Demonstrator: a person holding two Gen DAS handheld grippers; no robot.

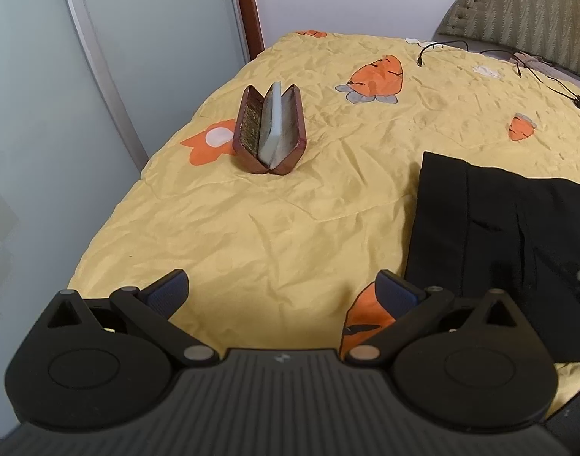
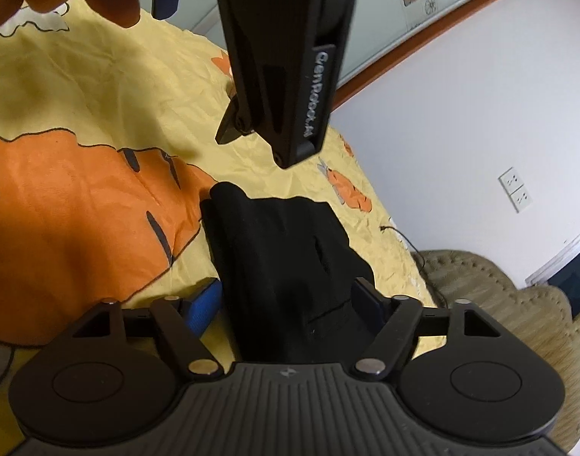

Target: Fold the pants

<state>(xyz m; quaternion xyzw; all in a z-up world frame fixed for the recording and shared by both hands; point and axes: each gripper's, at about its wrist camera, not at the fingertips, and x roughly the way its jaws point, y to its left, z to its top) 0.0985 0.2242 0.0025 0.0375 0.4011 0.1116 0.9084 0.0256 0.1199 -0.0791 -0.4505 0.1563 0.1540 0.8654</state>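
The black pants (image 1: pixel 499 235) lie folded into a compact stack on the yellow carrot-print bedspread (image 1: pixel 290 220), at the right of the left wrist view. My left gripper (image 1: pixel 282 288) is open and empty over bare bedspread, left of the pants. In the right wrist view the pants (image 2: pixel 282 250) lie between my spread fingers. My right gripper (image 2: pixel 290 300) is open, low over the near end of the stack, with the blue pad (image 2: pixel 204 309) beside its left edge. The left gripper's body (image 2: pixel 286 60) hangs above the pants in that view.
An open brown case (image 1: pixel 269 129) stands upright on the bedspread at centre left. Black cables (image 1: pixel 533 68) lie at the far right near a padded headboard (image 1: pixel 525 11). A frosted sliding door (image 1: pixel 62 95) borders the bed's left edge. A wall socket (image 2: pixel 516 190) is on the white wall.
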